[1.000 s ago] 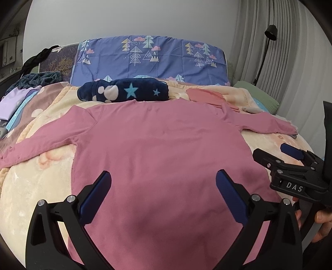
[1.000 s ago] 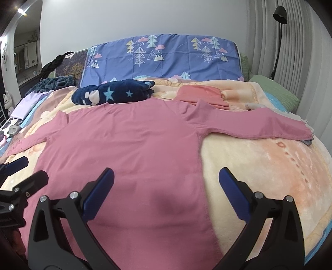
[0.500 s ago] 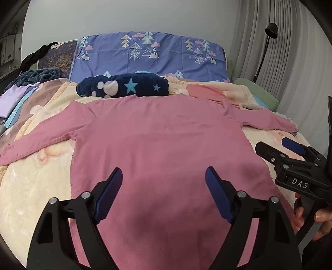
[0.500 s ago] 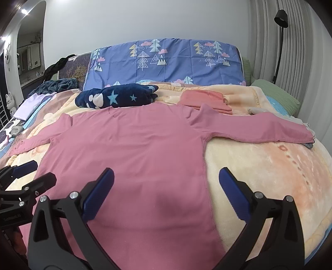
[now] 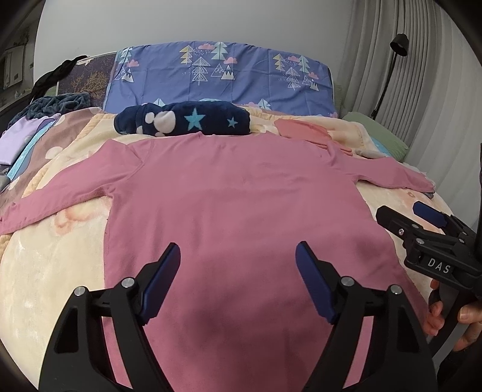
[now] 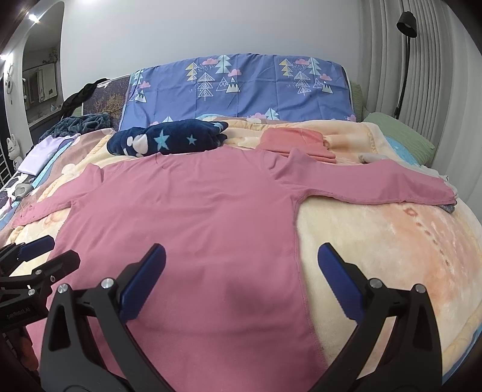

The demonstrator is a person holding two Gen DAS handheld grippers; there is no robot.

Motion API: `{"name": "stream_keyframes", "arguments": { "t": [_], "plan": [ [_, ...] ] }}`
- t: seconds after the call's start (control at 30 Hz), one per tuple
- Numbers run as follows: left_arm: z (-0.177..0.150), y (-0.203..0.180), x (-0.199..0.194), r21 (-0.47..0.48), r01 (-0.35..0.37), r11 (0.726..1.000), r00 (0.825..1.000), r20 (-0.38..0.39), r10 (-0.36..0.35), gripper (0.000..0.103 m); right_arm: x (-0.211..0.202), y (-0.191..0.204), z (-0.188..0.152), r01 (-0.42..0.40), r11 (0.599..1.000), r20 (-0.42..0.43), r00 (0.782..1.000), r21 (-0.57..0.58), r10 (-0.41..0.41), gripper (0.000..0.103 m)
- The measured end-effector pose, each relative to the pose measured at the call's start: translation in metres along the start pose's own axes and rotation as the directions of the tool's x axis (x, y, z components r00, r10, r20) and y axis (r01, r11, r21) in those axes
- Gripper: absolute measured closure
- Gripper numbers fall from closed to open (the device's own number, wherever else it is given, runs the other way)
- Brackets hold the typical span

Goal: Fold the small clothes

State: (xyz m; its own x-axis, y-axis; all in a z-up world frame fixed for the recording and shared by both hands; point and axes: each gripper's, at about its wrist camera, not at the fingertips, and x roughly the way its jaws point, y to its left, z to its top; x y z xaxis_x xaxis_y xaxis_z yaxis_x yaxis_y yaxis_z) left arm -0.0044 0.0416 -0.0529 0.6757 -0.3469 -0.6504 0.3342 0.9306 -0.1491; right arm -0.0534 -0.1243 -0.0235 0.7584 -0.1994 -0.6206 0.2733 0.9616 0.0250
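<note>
A pink long-sleeved shirt (image 5: 235,187) (image 6: 186,205) lies flat on the bed, sleeves spread out to both sides and hem toward me. My left gripper (image 5: 238,250) hovers open over the lower middle of the shirt, with nothing between its blue pads. My right gripper (image 6: 241,250) is open wider above the shirt's lower right part, and its right finger stands over the blanket beyond the side seam. Each view catches the other tool at its edge: the right gripper (image 5: 421,217) held by a hand, the left gripper (image 6: 45,253) low on the left.
A peach fleece blanket (image 6: 376,241) covers the bed. Behind the collar lie a folded navy star blanket (image 5: 186,122) and a folded coral garment (image 5: 301,132). A blue tree-print pillow (image 5: 223,75) stands at the head, lilac clothes (image 5: 18,141) at the left, a green pillow (image 6: 397,132) and lamp (image 6: 406,21) at the right.
The left gripper's jaws have narrowed since a second ago, and its view has shifted a little. The right gripper and the shirt have not moved.
</note>
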Motion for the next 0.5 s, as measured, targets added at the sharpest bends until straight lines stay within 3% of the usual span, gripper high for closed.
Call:
{"name": "stream_keyframes", "arguments": {
  "t": [0.2, 0.3, 0.37, 0.4, 0.43, 0.5],
  "plan": [
    [0.000, 0.012, 0.005, -0.040, 0.000, 0.999, 1.000, -0.017, -0.001, 0.023, 0.003, -0.001, -0.001, 0.004, 1.000, -0.002, 1.000, 0.004, -0.004, 0.002],
    [0.001, 0.041, 0.003, -0.114, -0.023, 0.993, 1.000, -0.002, 0.023, 0.023, 0.004, -0.003, -0.002, 0.009, 1.000, -0.008, 1.000, 0.002, -0.009, 0.002],
    [-0.001, 0.084, 0.005, -0.216, -0.071, 0.974, 0.997, -0.014, 0.070, 0.023, 0.005, -0.006, -0.003, 0.015, 1.000, -0.009, 1.000, 0.001, -0.015, 0.002],
    [-0.003, 0.106, 0.004, -0.271, -0.098, 0.957, 0.995, -0.024, 0.095, 0.031, 0.006, -0.008, -0.004, 0.023, 1.000, -0.010, 1.000, 0.002, -0.023, 0.002],
    [-0.008, 0.139, 0.002, -0.345, -0.116, 0.931, 0.993, -0.036, 0.111, 0.045, 0.008, -0.011, -0.004, 0.031, 0.999, -0.014, 0.999, 0.007, -0.031, 0.002],
    [-0.016, 0.186, -0.005, -0.456, -0.109, 0.883, 0.994, -0.043, 0.100, 0.059, 0.012, -0.016, -0.005, 0.039, 0.999, -0.026, 0.999, 0.025, -0.038, 0.002]
  ]
}}
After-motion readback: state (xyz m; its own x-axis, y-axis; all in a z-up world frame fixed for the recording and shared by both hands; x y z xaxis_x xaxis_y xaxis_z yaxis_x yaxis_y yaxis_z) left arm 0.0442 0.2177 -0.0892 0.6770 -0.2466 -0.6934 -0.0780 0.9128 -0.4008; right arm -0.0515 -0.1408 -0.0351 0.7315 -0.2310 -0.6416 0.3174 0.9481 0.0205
